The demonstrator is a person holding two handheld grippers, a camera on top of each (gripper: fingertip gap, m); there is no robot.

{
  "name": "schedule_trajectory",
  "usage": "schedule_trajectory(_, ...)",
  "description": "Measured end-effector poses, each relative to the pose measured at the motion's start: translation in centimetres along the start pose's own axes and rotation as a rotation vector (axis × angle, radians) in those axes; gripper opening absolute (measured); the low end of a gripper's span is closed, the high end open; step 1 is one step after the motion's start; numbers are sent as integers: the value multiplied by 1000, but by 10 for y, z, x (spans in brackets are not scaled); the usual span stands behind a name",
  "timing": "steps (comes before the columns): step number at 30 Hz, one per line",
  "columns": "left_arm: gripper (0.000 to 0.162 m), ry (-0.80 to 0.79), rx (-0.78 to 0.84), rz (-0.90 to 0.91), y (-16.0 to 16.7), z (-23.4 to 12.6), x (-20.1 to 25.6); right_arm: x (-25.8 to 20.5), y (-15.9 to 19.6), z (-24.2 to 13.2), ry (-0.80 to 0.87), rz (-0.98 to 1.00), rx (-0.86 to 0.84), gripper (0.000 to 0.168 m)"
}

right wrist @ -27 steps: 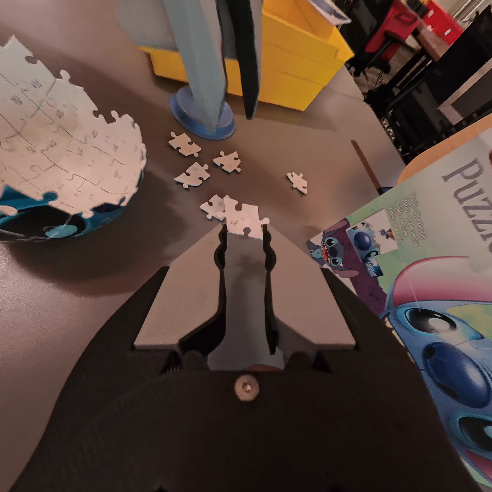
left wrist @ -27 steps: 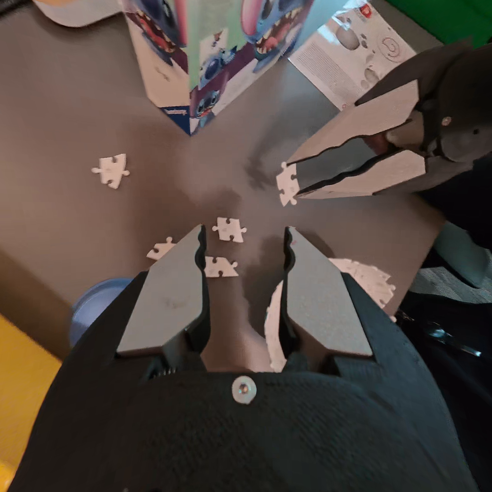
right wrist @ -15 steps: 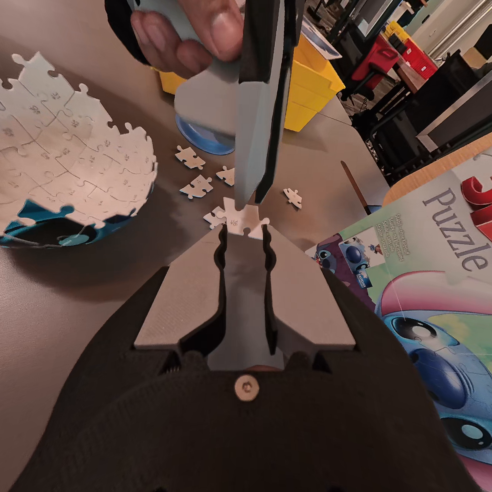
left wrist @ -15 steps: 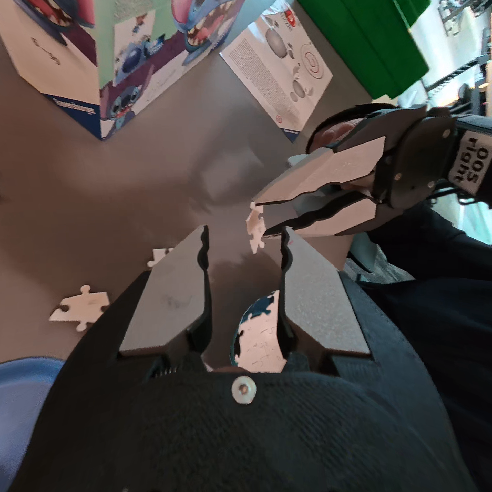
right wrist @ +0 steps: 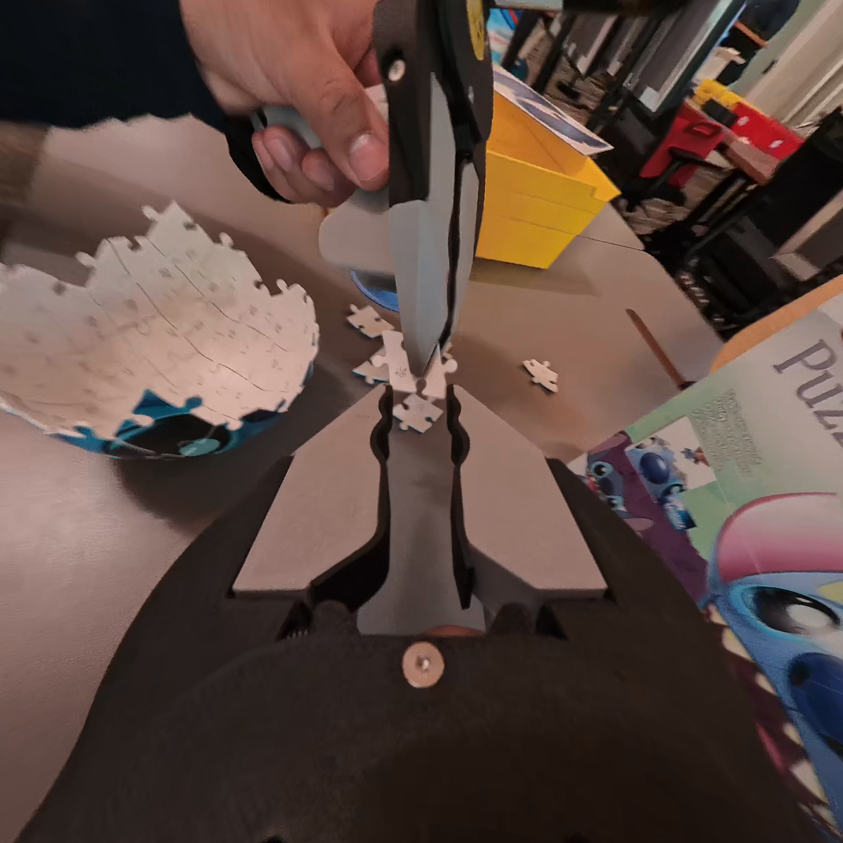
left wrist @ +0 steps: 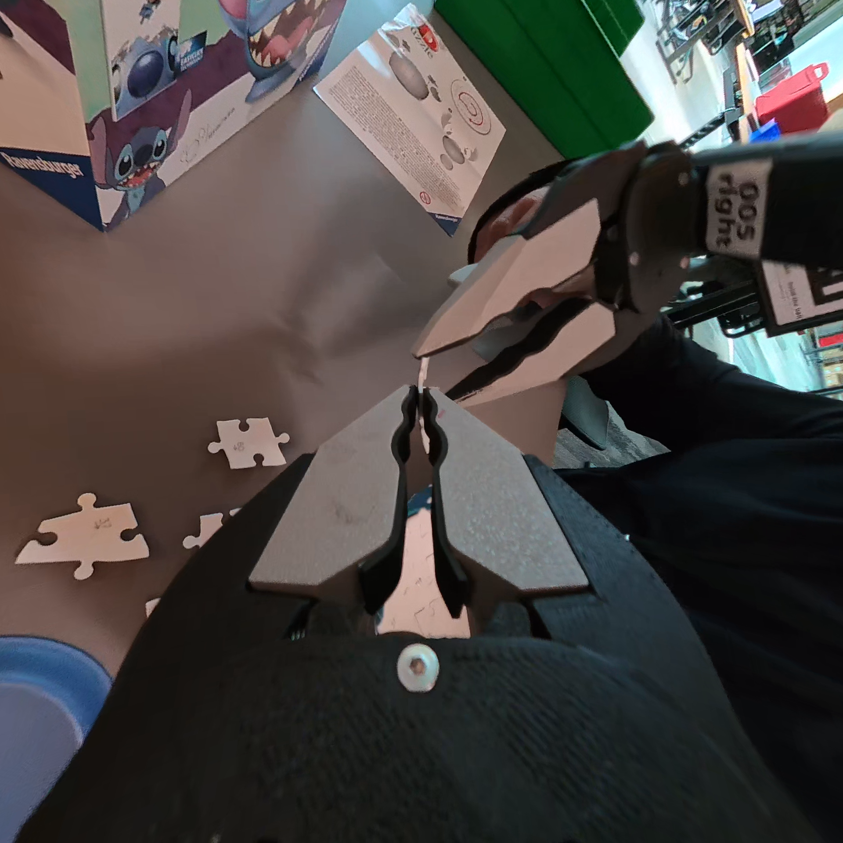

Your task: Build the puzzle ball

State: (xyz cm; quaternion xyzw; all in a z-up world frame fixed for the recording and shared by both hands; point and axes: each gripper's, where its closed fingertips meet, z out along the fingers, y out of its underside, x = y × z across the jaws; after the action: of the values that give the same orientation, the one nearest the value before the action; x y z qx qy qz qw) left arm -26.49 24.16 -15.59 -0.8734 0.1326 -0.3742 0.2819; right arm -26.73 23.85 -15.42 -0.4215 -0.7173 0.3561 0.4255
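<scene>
The half-built white-backed puzzle ball bowl (right wrist: 159, 328) sits on the grey counter (right wrist: 91, 524) at my left, several loose white pieces (left wrist: 84, 533) unplaced. My left tongs (left wrist: 419, 394) pinch one white puzzle piece (right wrist: 401, 360); my right tongs (right wrist: 418, 394), parted narrowly, sit just beside it.

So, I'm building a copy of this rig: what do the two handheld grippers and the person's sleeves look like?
Both the left gripper and the right gripper have black textured bodies with a silver screw, and two flat grey wedge-shaped fingers lined with wavy black pads. The right one also carries white labels on its body. The person wears dark long sleeves. No cables show.
</scene>
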Motion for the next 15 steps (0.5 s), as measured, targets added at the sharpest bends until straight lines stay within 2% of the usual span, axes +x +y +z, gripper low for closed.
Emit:
schedule_trajectory(8,0,-24,128,127,-11,-25,22,-4,-30,-8,-282,395,205,21)
schedule_trajectory(15,1,-20,158,145,-3,-33,30,-12,-46,-1,-392,470,246,3)
